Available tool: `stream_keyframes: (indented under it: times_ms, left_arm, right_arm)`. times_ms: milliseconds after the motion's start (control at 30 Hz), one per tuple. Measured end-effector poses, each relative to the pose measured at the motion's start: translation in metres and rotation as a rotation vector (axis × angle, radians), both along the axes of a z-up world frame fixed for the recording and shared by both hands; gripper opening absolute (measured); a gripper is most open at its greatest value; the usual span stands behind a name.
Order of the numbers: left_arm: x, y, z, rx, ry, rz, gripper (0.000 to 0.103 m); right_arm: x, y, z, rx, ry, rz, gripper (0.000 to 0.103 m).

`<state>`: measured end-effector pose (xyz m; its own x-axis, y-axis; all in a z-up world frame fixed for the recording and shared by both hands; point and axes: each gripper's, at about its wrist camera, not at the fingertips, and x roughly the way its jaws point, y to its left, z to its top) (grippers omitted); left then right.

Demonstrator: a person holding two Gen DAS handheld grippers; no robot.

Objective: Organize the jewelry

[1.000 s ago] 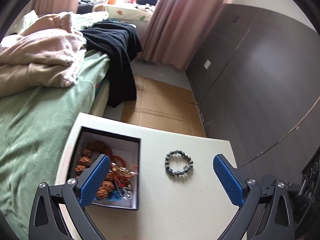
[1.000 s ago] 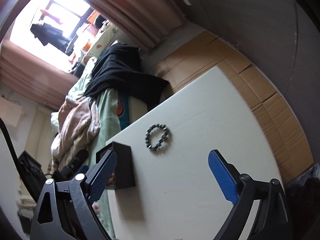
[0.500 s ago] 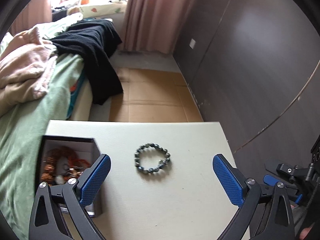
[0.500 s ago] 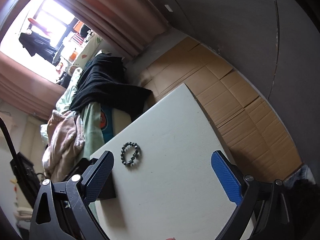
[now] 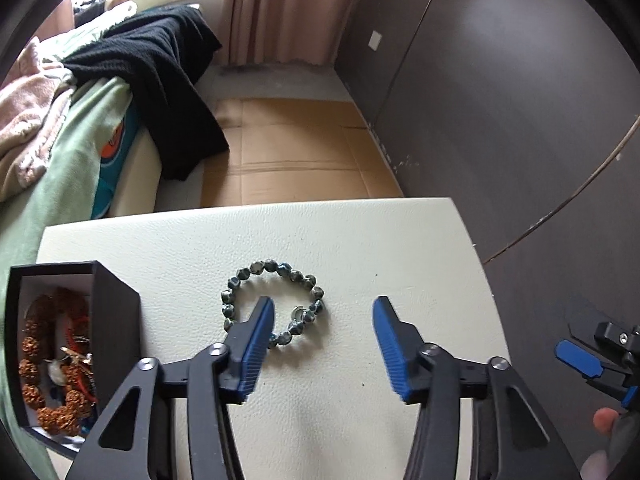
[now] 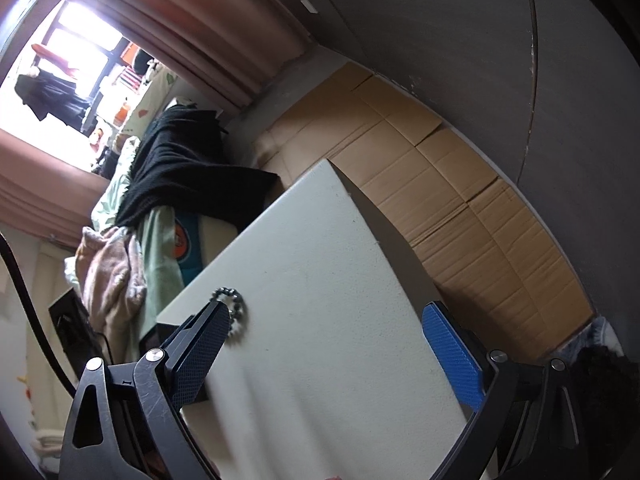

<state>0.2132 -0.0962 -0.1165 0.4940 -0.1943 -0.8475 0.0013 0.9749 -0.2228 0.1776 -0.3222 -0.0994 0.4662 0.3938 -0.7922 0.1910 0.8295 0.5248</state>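
Left gripper (image 5: 323, 322) hangs over a cream leather-textured table (image 5: 340, 240), its 2 blue-padded jaws closing but not yet pinching anything, in a room with a green-sheeted bed (image 5: 76, 140), cardboard on the floor (image 5: 296, 152) and dark wall panels (image 5: 500, 100). Its left finger (image 5: 256, 344) overlaps the near side of the beaded bracelet (image 5: 276, 300), which lies flat on the table just right of the black jewelry box (image 5: 112, 320). Right gripper (image 6: 336, 324) is spread wide and empty.

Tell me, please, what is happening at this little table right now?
A person is tidying jewelry with a handheld tool in each hand. The left tool is over a gray-green bead bracelet lying on the white table, its jaws closing, one finger inside the loop, not gripping yet. A black box beside the bracelet already holds brown and red beads. The right tool hovers open, holding nothing.
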Motion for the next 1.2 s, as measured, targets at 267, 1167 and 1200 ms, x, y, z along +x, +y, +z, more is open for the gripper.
stream_keyframes:
  times_ms: [267, 1167, 1200]
  left_arm:
    - [0.013, -0.011, -0.015, 0.025, 0.026, -0.02, 0.035]
    - [-0.024, 0.052, 0.047, -0.136, -0.089, 0.074, 0.007]
    - [-0.025, 0.055, 0.049, -0.142, -0.094, 0.077, 0.007]
  right_arm:
    - [0.0, -0.004, -0.003, -0.004, 0.009, -0.017, 0.098]
    - [0.01, 0.048, -0.01, 0.027, 0.003, 0.075, 0.08]
    - [0.011, 0.052, -0.013, 0.028, 0.007, 0.086, 0.078]
